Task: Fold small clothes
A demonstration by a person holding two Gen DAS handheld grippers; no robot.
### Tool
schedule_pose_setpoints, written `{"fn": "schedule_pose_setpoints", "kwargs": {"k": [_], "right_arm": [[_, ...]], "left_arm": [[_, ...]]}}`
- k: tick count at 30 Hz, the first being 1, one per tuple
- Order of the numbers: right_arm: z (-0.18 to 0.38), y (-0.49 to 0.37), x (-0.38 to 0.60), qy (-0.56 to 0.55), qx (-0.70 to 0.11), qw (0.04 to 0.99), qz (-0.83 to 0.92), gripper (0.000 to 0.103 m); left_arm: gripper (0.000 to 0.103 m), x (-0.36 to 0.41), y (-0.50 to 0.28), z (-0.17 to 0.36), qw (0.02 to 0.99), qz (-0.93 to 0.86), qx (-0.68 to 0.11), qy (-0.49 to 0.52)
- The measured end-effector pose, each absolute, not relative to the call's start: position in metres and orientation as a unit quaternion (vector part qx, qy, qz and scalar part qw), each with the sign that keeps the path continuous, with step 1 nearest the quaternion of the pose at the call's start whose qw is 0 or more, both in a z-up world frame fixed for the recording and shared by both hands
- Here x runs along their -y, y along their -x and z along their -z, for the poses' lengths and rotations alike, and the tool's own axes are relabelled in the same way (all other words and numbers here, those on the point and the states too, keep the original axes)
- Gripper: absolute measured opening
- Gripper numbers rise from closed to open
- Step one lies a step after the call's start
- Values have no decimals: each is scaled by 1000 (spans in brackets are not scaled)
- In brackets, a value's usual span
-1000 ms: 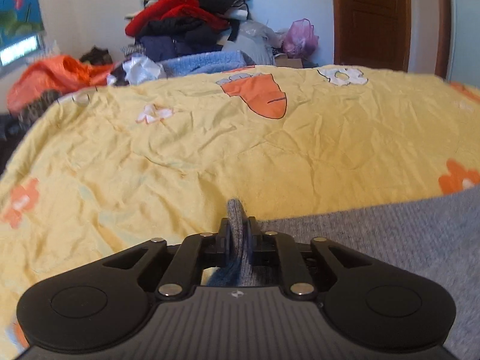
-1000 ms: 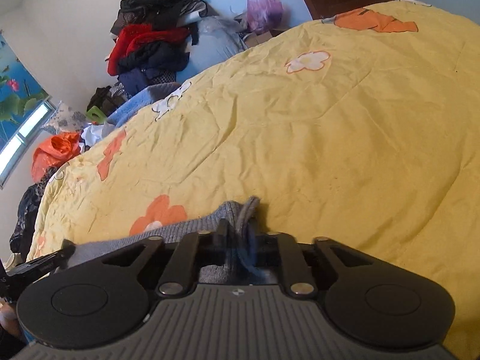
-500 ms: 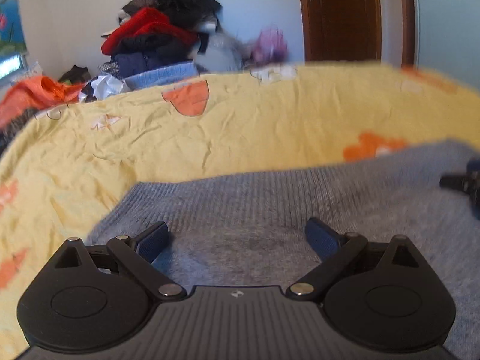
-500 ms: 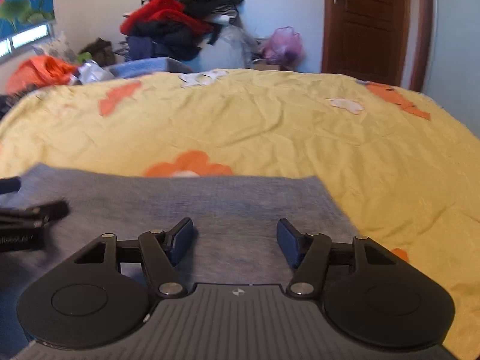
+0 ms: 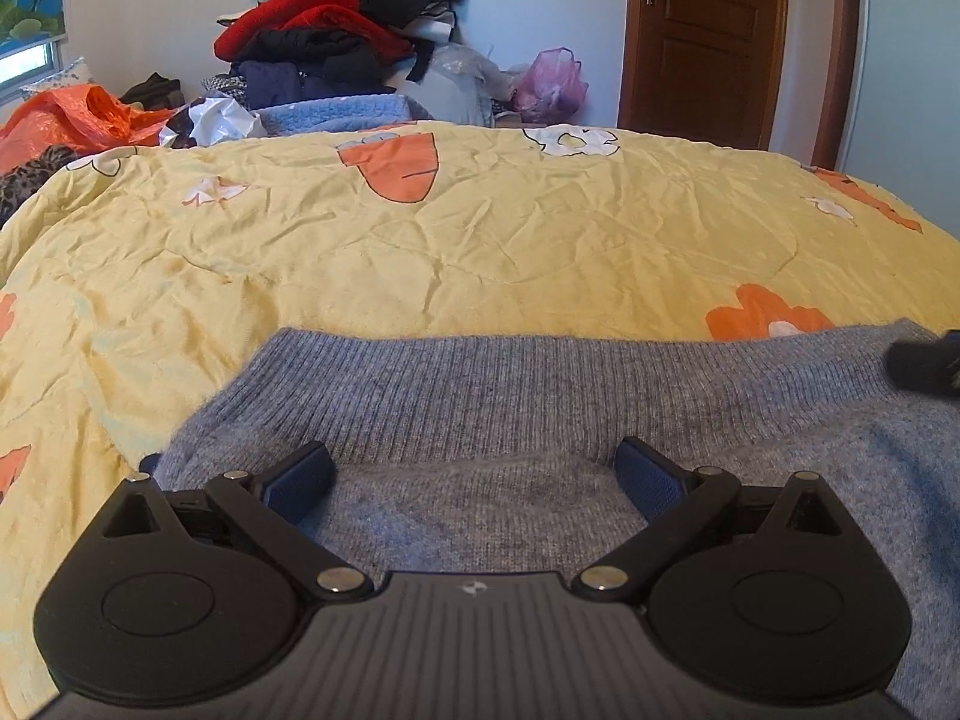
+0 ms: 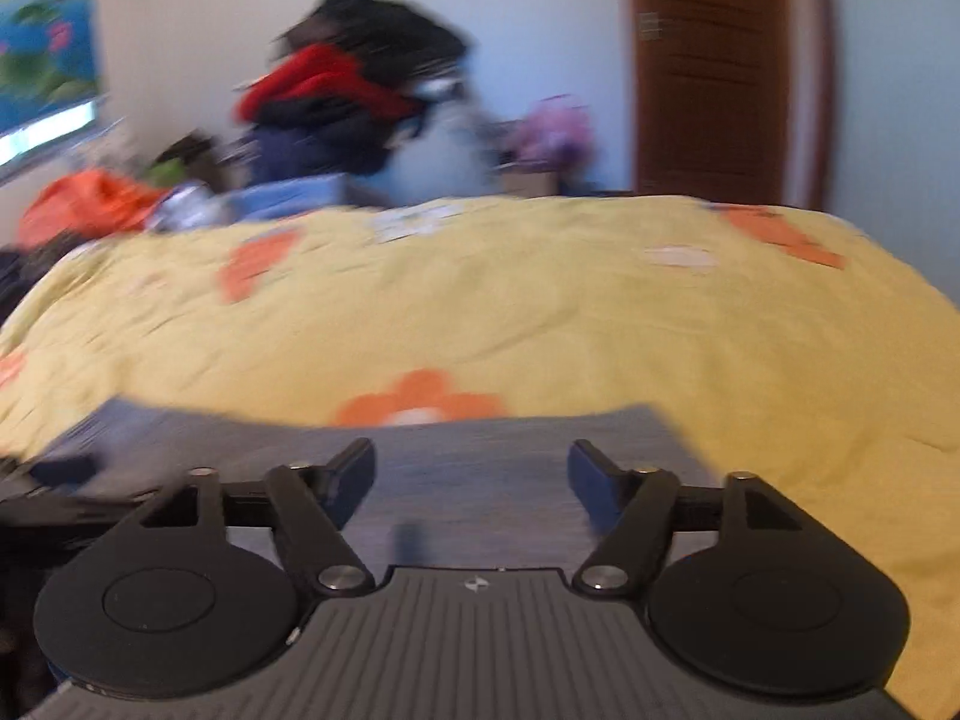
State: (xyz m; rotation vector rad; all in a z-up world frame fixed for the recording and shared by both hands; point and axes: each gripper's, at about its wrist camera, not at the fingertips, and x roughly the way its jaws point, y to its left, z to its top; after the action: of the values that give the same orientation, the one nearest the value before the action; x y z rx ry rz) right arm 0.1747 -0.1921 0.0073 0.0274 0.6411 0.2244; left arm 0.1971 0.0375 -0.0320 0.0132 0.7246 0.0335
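- Left gripper (image 5: 474, 474) and right gripper (image 6: 471, 468) have just spread their jaws wide, holding nothing; the grey ribbed knit garment (image 5: 540, 396) lies flat beneath and ahead of both.
- Risk, likely: a low fingertip snags the knit and drags the fold open.
- Beyond the jaws: rumpled yellow flowered bedspread (image 5: 480, 240), heaped clothes pile (image 5: 336, 18), brown wooden door (image 5: 702, 42).

grey knit garment (image 5: 510, 414), flat on bedspread (image 5: 420, 264)

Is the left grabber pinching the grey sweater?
Apart: the left wrist view shows the left gripper wide open, its pads clear of the grey sweater.
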Motion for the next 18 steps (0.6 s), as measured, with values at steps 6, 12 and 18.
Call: {"fn": "schedule_pose_setpoints", "kwargs": {"k": [6,12,18], "right_arm": [[30,-196,145,53,-360,923,-125,80],[38,-190,165,43,-333,934,-120,95],[40,-190,163,44,-331,936,-115,96]], "left_arm": [[102,-39,-197,32,935,-15,-354,-5],[102,-41,-198,32,935,-12,-354,-2],[102,-62,-160,13,951,-64,-301,-1]]}}
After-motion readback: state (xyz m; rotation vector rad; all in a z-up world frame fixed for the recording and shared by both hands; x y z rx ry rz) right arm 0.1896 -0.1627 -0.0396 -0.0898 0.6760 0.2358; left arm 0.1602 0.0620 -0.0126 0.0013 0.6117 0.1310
